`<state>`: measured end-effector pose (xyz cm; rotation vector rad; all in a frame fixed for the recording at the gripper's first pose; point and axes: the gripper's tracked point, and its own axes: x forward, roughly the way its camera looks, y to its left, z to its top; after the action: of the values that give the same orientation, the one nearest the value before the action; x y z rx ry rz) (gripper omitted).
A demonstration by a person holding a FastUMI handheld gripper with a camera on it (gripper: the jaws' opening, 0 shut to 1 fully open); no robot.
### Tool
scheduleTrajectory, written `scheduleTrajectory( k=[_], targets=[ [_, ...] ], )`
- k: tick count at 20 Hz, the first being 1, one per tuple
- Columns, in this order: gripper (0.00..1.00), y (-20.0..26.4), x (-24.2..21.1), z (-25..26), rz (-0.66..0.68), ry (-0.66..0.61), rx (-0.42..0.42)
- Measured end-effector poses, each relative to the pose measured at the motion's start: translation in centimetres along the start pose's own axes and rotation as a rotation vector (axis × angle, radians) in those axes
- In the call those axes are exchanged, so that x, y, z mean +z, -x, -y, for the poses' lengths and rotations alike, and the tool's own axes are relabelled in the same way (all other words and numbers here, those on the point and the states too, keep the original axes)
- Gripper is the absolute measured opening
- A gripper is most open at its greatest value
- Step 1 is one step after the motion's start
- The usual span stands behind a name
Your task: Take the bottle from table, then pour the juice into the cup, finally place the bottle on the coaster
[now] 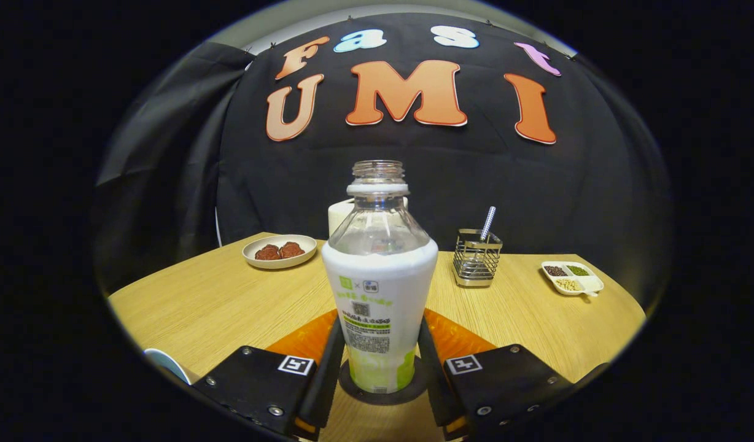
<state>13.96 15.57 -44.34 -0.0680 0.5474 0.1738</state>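
Tongs (380, 368) hug the bottle (379, 288) low on its label, a finger on each side, both touching. Bottle upright, cap off, standing on dark round coaster (383, 393) on the worktop (217, 301). Beyond tongs: plate w/ brown snacks (279, 250) to the left, wire holder (476, 258) & divided dish (572, 277) to the right. Cup rim (166, 363) just left of tongs.

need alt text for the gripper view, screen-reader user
An uncapped bottle stands upright on a dark round coaster between the gripper fingers, which flank its base. Beyond, on the wooden table, sit a plate of brown food, a wire holder and a divided dish.
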Motion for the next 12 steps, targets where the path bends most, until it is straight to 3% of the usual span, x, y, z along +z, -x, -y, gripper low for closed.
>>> scheduleTrajectory(
  k=[2, 3, 5, 9, 12],
  targets=[
    [0.68, 0.5, -0.2, 0.3, -0.029, -0.035, 0.001],
    [0.78, 1.1, 0.4, 0.4, -0.022, -0.055, 0.003],
    [0.88, 2.6, 2.7, 1.0, 0.026, -0.081, 0.000],
    [0.97, 7.6, 8.2, 2.7, 0.149, -0.080, 0.001],
    [0.97, 13.0, 13.6, 3.8, 0.274, -0.044, -0.008]
  ],
)
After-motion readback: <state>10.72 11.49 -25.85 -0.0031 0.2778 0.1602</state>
